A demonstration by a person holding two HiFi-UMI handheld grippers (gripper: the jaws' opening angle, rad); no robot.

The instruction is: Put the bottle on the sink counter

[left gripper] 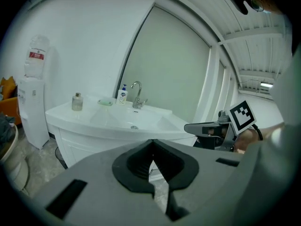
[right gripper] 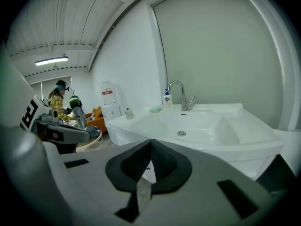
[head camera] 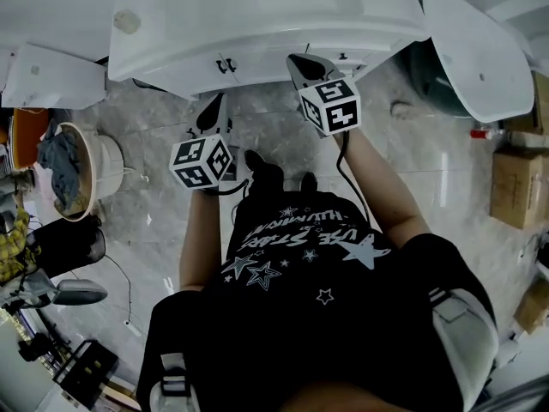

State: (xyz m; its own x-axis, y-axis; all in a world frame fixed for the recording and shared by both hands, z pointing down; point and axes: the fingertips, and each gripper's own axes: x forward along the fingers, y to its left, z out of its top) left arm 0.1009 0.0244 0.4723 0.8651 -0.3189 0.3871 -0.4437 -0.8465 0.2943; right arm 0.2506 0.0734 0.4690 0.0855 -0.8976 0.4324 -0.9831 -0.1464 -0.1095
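A small clear bottle (left gripper: 77, 101) stands upright on the left corner of the white sink counter (left gripper: 94, 114); it also shows in the right gripper view (right gripper: 128, 113) and from above (head camera: 127, 21). My left gripper (head camera: 208, 110) hangs in front of the cabinet, below the counter's edge, shut with nothing between its jaws (left gripper: 153, 145). My right gripper (head camera: 300, 63) is a little further right, just under the counter's front edge. It too is shut and empty (right gripper: 150, 142). Neither gripper touches the bottle.
A soap dispenser (left gripper: 122, 94) and a faucet (left gripper: 137, 95) stand at the back of the basin. A water dispenser (left gripper: 33, 102) is left of the sink and a tub with cloth (head camera: 77, 170) sits on the floor. Cardboard boxes (head camera: 519, 187) lie at the right. Two people (right gripper: 61, 105) stand far left.
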